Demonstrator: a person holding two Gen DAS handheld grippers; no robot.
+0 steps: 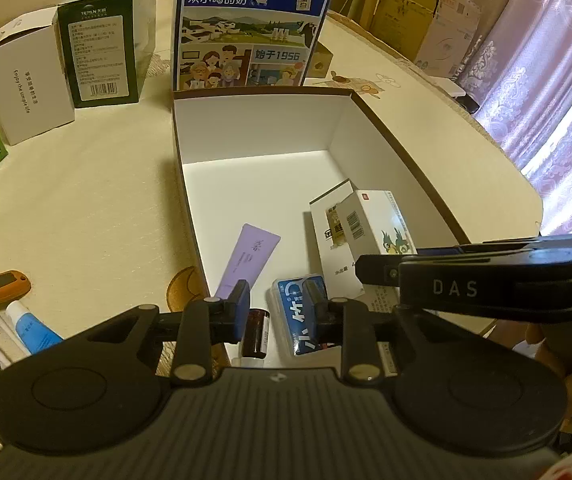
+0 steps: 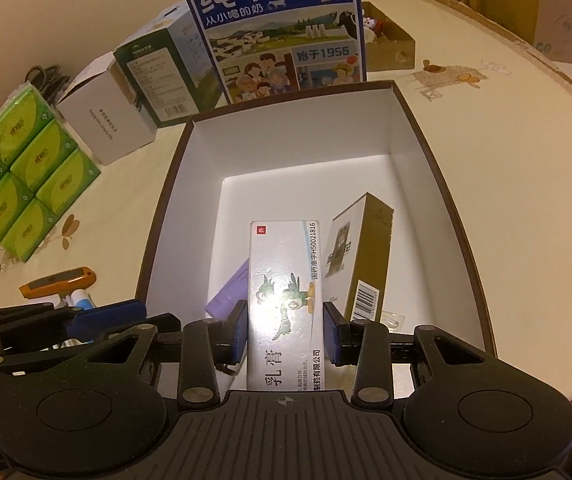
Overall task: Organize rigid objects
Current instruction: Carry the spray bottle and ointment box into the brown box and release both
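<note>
Right gripper (image 2: 284, 334): clamped across the ointment carton (image 2: 284, 280), over the storage box (image 2: 425, 128).
Carton: light, stiff, crushable; hold the long sides.
Left gripper (image 1: 278, 308): parted, holding nothing.

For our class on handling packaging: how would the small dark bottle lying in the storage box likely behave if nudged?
The dark bottle lies on its side on the storage box's smooth floor, so it would probably roll. It looks small, likely light. If glass, which I cannot confirm, it may be fragile.
</note>
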